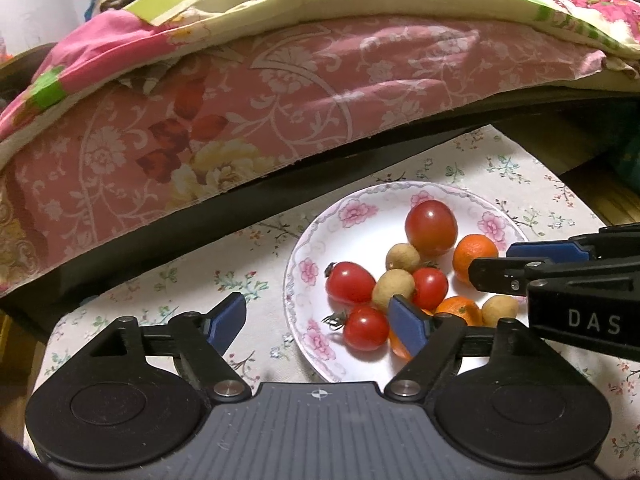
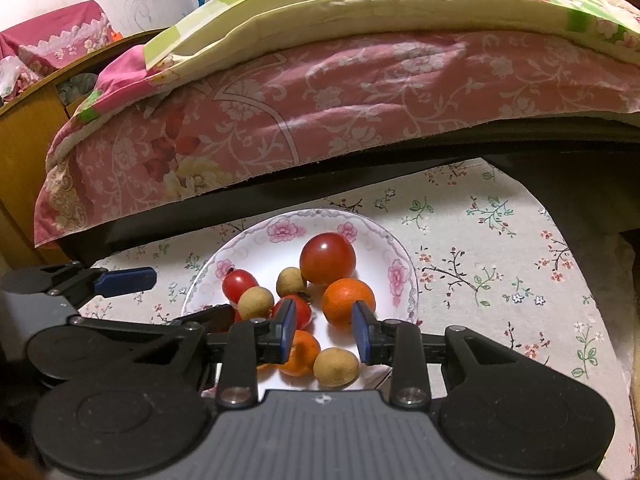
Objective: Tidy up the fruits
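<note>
Judging by the plate [image 2: 394,248], all fruit visible already lies there: tomatoes, oranges and small brown fruits, unsorted. The left gripper [image 1: 320,322] gapes wide and empty; the right gripper [image 2: 325,334] hovers narrowly parted, gripping nothing.

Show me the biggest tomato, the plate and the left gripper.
Biggest tomato [image 2: 328,258]: right wrist view, its shiny front.
Plate [image 1: 316,340]: left wrist view, flowered near rim.
Left gripper [image 1: 318,322]: left wrist view, between its fingertips.

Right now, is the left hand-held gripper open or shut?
Open. The left hand-held gripper has its blue pads spread wide, one over the tablecloth, one over the plate of fruit, gripping nothing.
</note>
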